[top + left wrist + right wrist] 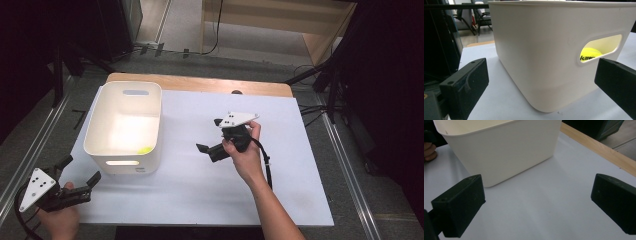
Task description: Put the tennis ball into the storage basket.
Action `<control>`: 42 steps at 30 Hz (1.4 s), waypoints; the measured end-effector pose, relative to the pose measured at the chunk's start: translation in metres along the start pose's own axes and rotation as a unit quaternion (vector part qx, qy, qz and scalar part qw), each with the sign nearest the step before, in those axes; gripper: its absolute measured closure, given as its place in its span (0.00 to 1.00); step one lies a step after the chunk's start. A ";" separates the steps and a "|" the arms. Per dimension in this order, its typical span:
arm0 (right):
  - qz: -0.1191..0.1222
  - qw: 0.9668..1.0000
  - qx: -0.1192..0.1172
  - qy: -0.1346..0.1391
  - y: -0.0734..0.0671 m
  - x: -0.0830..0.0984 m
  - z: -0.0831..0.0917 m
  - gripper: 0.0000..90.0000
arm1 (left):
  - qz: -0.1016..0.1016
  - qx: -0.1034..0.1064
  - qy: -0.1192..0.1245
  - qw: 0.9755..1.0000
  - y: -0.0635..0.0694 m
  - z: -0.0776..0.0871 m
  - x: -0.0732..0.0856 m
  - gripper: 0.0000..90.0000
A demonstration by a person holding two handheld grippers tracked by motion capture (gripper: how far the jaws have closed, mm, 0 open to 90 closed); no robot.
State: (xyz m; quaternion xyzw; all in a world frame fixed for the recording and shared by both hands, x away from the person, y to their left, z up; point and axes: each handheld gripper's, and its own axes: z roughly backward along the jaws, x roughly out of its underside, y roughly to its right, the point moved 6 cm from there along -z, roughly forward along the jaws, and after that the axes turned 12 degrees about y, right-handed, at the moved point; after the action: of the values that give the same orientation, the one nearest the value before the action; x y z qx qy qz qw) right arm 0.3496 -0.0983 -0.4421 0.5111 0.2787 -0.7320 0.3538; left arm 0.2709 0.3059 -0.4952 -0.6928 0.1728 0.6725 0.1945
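A white plastic bin [125,122] with handle slots stands on the left part of the table. A yellow tennis ball [145,149] lies in its near right corner, and the left gripper view shows the ball [590,53] through the bin's [544,50] handle slot. My left gripper [81,168] is open and empty, low at the table's near left corner, pointing at the bin. My right gripper [210,135] is open and empty, held over the table's middle, aimed left toward the bin [504,147]. Both sets of jaws stand wide apart.
A white sheet [200,190] covers the table, with a wooden strip [200,84] along the far edge. Bare sheet lies between the bin and my right gripper [536,205]. The person's left hand [429,150] shows beyond the bin. Cables and stands [320,75] lie on the floor.
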 end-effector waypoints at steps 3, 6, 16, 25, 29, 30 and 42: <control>-0.005 1.000 0.005 0.000 0.003 0.005 0.005 0.00 | 0.000 0.000 0.000 1.000 0.000 0.000 0.000 0.00; -0.008 1.000 0.011 0.001 0.006 0.010 0.009 0.00 | 0.000 0.000 0.001 1.000 0.000 0.000 0.000 0.00; -0.018 1.000 0.026 0.000 0.013 0.031 0.023 0.00 | -0.001 -0.001 -0.002 1.000 0.001 0.000 0.000 0.00; -0.026 0.999 0.042 0.004 0.019 0.046 0.037 0.00 | -0.002 -0.002 -0.004 1.000 0.001 -0.001 0.001 0.00; -0.031 0.998 0.048 0.005 0.021 0.052 0.043 0.00 | -0.003 -0.002 -0.003 1.000 0.001 -0.001 0.001 0.00; -0.031 0.998 0.049 0.005 0.022 0.054 0.045 0.00 | -0.004 -0.002 -0.003 1.000 0.001 -0.001 0.001 0.00; -0.047 0.997 0.067 0.005 0.029 0.075 0.064 0.00 | -0.005 -0.002 -0.003 1.000 0.001 -0.001 0.001 0.00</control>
State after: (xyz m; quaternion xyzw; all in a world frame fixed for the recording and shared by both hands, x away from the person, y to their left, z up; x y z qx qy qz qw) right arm 0.3205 -0.1822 -0.4935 0.5236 0.2543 -0.7625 0.2825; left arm 0.2715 0.3044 -0.4960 -0.6919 0.1675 0.6741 0.1970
